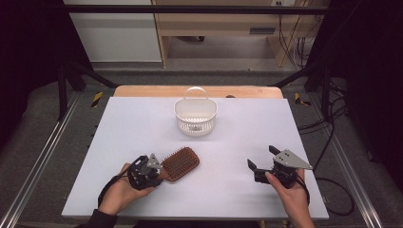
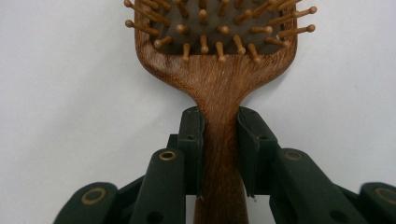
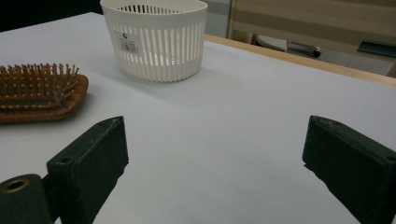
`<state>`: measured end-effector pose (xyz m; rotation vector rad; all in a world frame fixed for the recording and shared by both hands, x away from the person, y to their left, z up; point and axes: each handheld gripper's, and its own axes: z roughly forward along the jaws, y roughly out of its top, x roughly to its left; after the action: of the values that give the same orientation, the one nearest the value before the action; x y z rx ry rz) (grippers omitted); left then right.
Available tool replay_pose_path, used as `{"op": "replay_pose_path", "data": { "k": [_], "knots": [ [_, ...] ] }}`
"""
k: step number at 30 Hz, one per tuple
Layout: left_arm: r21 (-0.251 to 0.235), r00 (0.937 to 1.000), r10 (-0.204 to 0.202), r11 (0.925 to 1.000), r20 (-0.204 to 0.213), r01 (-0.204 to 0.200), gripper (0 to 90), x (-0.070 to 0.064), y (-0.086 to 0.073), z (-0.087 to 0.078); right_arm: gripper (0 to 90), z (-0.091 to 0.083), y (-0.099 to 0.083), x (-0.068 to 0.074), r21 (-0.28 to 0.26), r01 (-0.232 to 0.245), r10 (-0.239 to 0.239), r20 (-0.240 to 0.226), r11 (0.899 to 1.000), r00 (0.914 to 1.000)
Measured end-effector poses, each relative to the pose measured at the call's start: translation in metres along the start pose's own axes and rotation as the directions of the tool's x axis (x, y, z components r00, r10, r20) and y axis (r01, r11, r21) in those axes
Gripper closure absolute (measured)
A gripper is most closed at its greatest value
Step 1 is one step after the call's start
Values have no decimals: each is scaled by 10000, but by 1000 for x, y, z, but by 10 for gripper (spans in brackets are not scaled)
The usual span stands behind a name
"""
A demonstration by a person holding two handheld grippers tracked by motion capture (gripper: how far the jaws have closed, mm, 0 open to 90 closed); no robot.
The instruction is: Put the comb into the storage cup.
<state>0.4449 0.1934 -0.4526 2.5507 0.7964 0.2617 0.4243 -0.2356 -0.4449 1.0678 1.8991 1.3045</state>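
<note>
Wooden hairbrush (image 1: 180, 163): rigid paddle body, bristle side up, lying on the white worktop (image 1: 142, 123) at the near left, well apart from the white slotted basket (image 1: 195, 117) that stands toward the far edge.

Current hold: the left gripper (image 1: 159, 172) is pinching the brush handle (image 2: 219, 154) just below the point where it widens into the head. In the left gripper view both jaws lie flat against the handle's opposite sides, with the head projecting beyond the jaw tips. The right gripper (image 1: 260, 161) is spread wide and holds nothing; it sits at the near right, with bare worktop between its jaws.

Handling assessment:
- Stiffness: the body should not flex under jaw pressure. The bristle pins (image 2: 219, 44) are thin and ball-tipped; they look likely to bend or snag, so they are not a suitable contact point.
- Weight: probably light, but the broad head lies ahead of the grip, so the brush will tend to droop or pivot about the jaws when lifted.
- Surface: the wood appears smooth and finished, and the handle tapers; some slip along its length is possible.

Recommended hold: the narrow handle close to the head, as now, which keeps the lever arm short. Keep the head level during transfer, and keep the pins clear of the basket rim and slots.
</note>
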Motion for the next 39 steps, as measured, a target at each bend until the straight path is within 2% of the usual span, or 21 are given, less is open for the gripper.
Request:
{"op": "replay_pose_path", "data": {
  "k": [4, 7, 11, 18, 22, 24, 27, 29, 33, 35, 37, 38, 39],
  "knots": [
    [-639, 9999, -16, 9980, -109, 9, 722, 0, 1, -6, 71, -1, 0, 0, -52, -49, 49, -18, 10000, 10000],
    [-1279, 9999, -58, 9918, -117, 42, 723, 0, 1, -10, 70, -2, 0, 0, -93, -151, 150, -53, 9998, 9999],
    [-1883, 9994, -113, 9821, -322, 50, 723, -2, 2, -12, 68, -2, 2, 3, -266, -423, 416, -273, 9987, 9988],
    [-2879, 9983, -262, 9576, -529, 99, 723, -10, 3, -15, 65, 4, 7, 19, -441, -909, 858, -1068, 9949, 9906],
    [-3317, 9971, -131, 9433, -755, -127, 723, -16, 6, -16, 59, 8, 9, 28, -439, -1001, 928, -1446, 9940, 9851],
    [-3573, 9966, -51, 9337, -826, -248, 723, -19, 8, -17, 56, 9, 9, 31, -419, -1136, 1053, -1641, 9926, 9808],
    [-3904, 9948, 7, 9198, -1018, -405, 723, -23, 10, -18, 51, 11, 11, 34, -483, -1510, 1394, -1896, 9873, 9719],
    [-4093, 9944, -50, 9116, -1059, -390, 723, -24, 11, -19, 51, 15, 13, 36, -507, -1971, 1820, -2153, 9791, 9595],
    [-4464, 9939, -153, 8941, -1095, -354, 723, -26, 11, -20, 53, 23, 22, 48, -596, -2465, 2214, -2751, 9673, 9356],
    [-4595, 9935, -156, 8873, -1129, -383, 723, -28, 12, -20, 56, 29, 28, 57, -555, -2544, 2265, -3030, 9655, 9257],
    [-4708, 9931, -113, 8811, -1169, -454, 723, -30, 13, -20, 57, 35, 33, 65, -504, -2444, 2158, -3224, 9684, 9217],
    [-4760, 9925, -55, 8778, -1219, -536, 723, -32, 14, -20, 59, 38, 36, 69, -461, -2452, 2161, -3354, 9684, 9169],
    [-4813, 9930, -65, 8751, -1179, -514, 723, -32, 14, -20, 59, 42, 39, 74, -403, -2524, 2224, -3546, 9668, 9082]
  ]
}}
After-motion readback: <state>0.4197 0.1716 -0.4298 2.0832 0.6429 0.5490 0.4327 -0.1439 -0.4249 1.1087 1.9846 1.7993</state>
